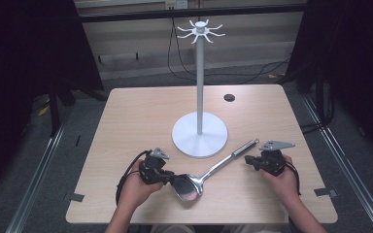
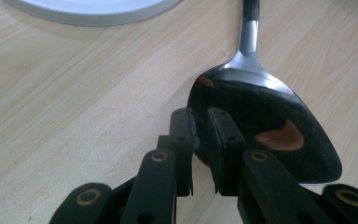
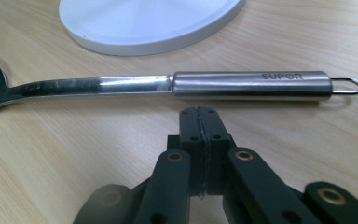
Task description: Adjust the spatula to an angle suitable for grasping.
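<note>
A steel serving spoon (image 1: 218, 167) lies aslant on the wooden table (image 1: 141, 111), bowl near the front edge and handle pointing back right. My left gripper (image 1: 171, 180) meets the bowl's left rim. In the left gripper view its jaws (image 2: 201, 116) stand a narrow gap apart with the rim of the spoon bowl (image 2: 270, 116) between them. My right gripper (image 1: 249, 160) sits just short of the handle's end. Its jaws (image 3: 200, 112) are pressed together, holding nothing, a little in front of the spoon handle (image 3: 251, 84), which has a wire loop at its tip.
A white hook stand (image 1: 200, 82) rises from a round base (image 1: 199, 138) at the table's middle, just behind the spoon; the base (image 3: 144, 21) lies close to both grippers. A small black disc (image 1: 229, 97) lies at the back. Cables trail on the floor beyond.
</note>
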`<state>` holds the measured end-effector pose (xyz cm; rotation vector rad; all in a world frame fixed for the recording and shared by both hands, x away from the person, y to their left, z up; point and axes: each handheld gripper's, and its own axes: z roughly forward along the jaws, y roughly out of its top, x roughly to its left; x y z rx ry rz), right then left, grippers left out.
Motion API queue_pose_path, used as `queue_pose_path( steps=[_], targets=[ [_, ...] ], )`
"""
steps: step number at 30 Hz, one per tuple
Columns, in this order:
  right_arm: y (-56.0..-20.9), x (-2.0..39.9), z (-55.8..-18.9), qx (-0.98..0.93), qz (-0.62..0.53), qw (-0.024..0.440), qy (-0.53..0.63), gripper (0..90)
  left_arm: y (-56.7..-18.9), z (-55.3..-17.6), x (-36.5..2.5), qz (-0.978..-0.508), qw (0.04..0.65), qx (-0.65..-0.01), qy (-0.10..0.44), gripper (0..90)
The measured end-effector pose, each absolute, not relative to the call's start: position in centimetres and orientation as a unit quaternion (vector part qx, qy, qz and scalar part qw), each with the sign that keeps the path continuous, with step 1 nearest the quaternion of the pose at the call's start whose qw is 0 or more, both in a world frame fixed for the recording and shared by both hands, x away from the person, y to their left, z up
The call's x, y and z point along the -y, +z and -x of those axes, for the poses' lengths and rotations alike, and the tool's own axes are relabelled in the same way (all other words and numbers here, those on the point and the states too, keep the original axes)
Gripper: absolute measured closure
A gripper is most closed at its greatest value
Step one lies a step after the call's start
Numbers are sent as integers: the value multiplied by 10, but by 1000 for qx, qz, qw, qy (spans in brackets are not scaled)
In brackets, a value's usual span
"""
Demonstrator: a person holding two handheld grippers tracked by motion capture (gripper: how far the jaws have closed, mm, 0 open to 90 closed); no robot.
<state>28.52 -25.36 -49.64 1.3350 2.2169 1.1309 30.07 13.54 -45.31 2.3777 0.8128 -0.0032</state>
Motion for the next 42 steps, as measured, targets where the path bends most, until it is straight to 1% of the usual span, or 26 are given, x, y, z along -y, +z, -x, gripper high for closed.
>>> queue_pose_path(
  steps=[1,3,10,12,14,19,26,31,38,42],
  targets=[
    [-496,255,-285,-774,-469,157,395,884,-453,-302,-135,-904,305,-300,-1,807],
    [-496,257,-283,-770,-475,158,395,869,-452,-303,-133,-901,309,-305,0,803],
    [-493,267,-276,-761,-491,160,393,788,-448,-308,-117,-899,312,-307,10,711],
    [-492,269,-273,-758,-498,161,389,732,-448,-310,-111,-901,312,-302,9,688],
    [-492,270,-272,-760,-497,164,386,701,-449,-313,-105,-903,309,-297,8,683],
    [-490,273,-270,-761,-501,166,377,558,-453,-319,-85,-910,299,-287,2,659],
    [-487,278,-270,-758,-506,166,376,440,-458,-327,-56,-924,274,-268,-4,638],
    [-486,281,-269,-755,-512,164,376,394,-460,-330,-43,-929,265,-260,-5,625],
    [-485,282,-270,-755,-511,164,377,373,-464,-331,-26,-939,247,-240,-4,605],
    [-485,282,-270,-757,-510,162,375,373,-466,-332,-19,-939,244,-241,-8,600]
  ],
)
